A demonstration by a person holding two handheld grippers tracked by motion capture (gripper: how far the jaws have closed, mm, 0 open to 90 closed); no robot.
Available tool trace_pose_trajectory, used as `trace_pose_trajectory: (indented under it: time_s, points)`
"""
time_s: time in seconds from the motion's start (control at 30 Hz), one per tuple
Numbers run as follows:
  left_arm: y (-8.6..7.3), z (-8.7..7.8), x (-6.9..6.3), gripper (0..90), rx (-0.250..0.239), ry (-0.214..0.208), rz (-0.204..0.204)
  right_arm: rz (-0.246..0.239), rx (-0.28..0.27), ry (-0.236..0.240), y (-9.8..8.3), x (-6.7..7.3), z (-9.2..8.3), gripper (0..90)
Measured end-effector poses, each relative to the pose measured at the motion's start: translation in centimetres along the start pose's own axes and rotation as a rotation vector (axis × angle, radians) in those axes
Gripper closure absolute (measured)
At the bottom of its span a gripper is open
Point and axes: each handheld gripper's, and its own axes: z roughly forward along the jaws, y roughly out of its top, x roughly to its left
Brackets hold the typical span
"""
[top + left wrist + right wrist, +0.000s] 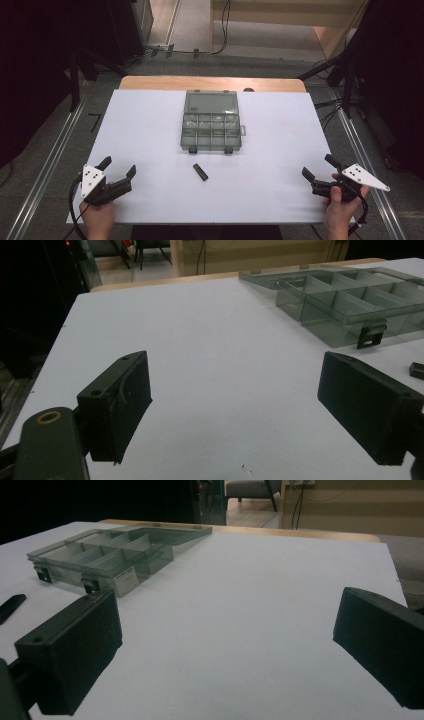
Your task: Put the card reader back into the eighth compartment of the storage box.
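Grippers: left point(120, 167), right point(318, 167) both gape empty | black piece point(200, 172) midway between, well apart from each

A: The compartment box point(211, 121) looks like smoky, see-through plastic, smooth and faintly glossy, with black plastic latches point(371, 336).

B: And the worktop point(150, 150)?

A: A matt white sheet, paper-smooth, over pale wood at the far edge point(150, 82).

B: The left gripper point(119, 168) and right gripper point(317, 167)?

A: Matt black plastic jaws, slightly scuffed. The small black bar point(200, 172) looks like matt plastic too.
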Motion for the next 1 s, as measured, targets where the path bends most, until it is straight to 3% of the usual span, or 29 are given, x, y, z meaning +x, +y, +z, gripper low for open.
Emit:
trace_pose_trajectory:
  time_s: [0.17,0.23,0.43,0.73,1.0]
  points:
    - [0.0,0.0,-0.2,14.2,0.005,0.0,0.008,-0.004,0.001,0.02,0.3,0.3,0.2,0.0]
    - [0.0,0.1,-0.2,14.2,0.002,0.002,0.007,0.001,0.032,0.006,0.6,0.4,0.6,0.0]
    - [0.0,0.0,-0.2,14.2,-0.003,-0.001,0.002,0.014,0.072,0.049,1.4,0.8,1.6,0.0]
    - [0.0,0.1,-0.2,14.2,0.003,-0.001,0.007,-0.068,0.114,0.081,3.1,2.6,2.9,0.0]
    - [0.0,0.1,-0.2,14.2,0.003,0.0,0.005,-0.094,0.145,0.136,4.3,4.2,4.5,0.0]
